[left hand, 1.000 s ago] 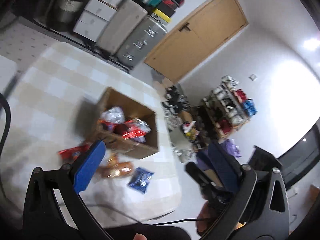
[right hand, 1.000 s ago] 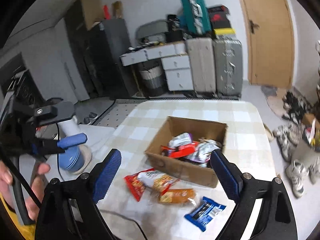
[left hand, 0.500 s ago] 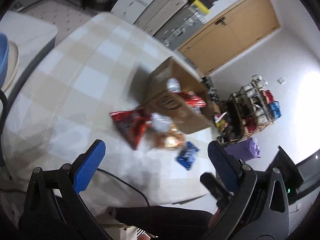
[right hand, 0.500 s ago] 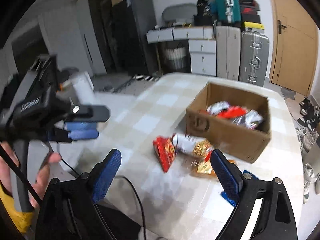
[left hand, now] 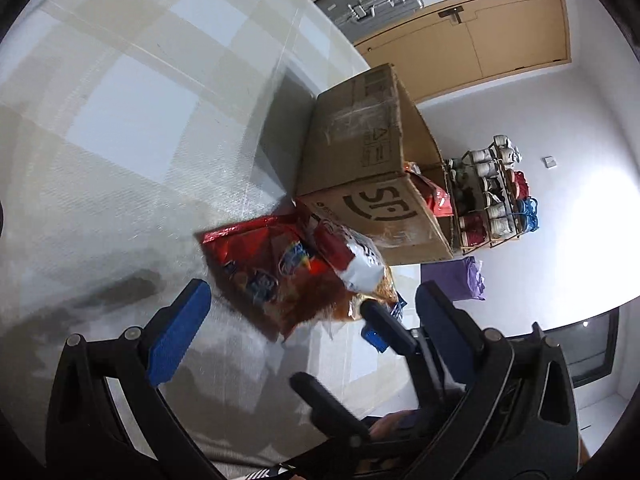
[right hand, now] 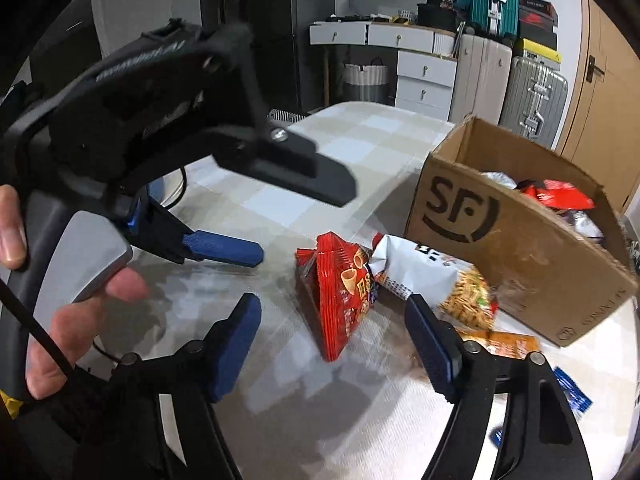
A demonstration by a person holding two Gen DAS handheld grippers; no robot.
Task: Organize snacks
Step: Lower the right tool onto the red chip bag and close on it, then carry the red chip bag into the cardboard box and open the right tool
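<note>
A brown cardboard box [right hand: 520, 252] with several snack packets inside stands on the checked table [right hand: 280, 200]. In front of it lie a red snack bag [right hand: 340, 292], a white-and-orange bag [right hand: 424, 276], an orange packet [right hand: 508, 346] and a blue packet [right hand: 572, 396]. My right gripper [right hand: 334, 344] hangs low over the red bag, which lies just ahead between its fingertips. Its jaws are closing and the pads do not touch the bag. My left gripper [left hand: 312, 320] is open, just short of the red bag [left hand: 272, 276] and the box [left hand: 372, 168]. The left gripper [right hand: 304, 224] is also in the right wrist view, held by a hand [right hand: 80, 320].
Suitcases [right hand: 532, 92], white drawers [right hand: 424, 76] and a wooden door [left hand: 460, 40] stand beyond the table. A shoe rack [left hand: 492, 196] and a purple bag [left hand: 460, 276] are on the floor past the box. A black cable [right hand: 32, 332] runs beside the hand.
Both grippers have come down toward the table and closer to the loose snacks. The right gripper's fingers stand closer together than before. The snacks have not moved.
</note>
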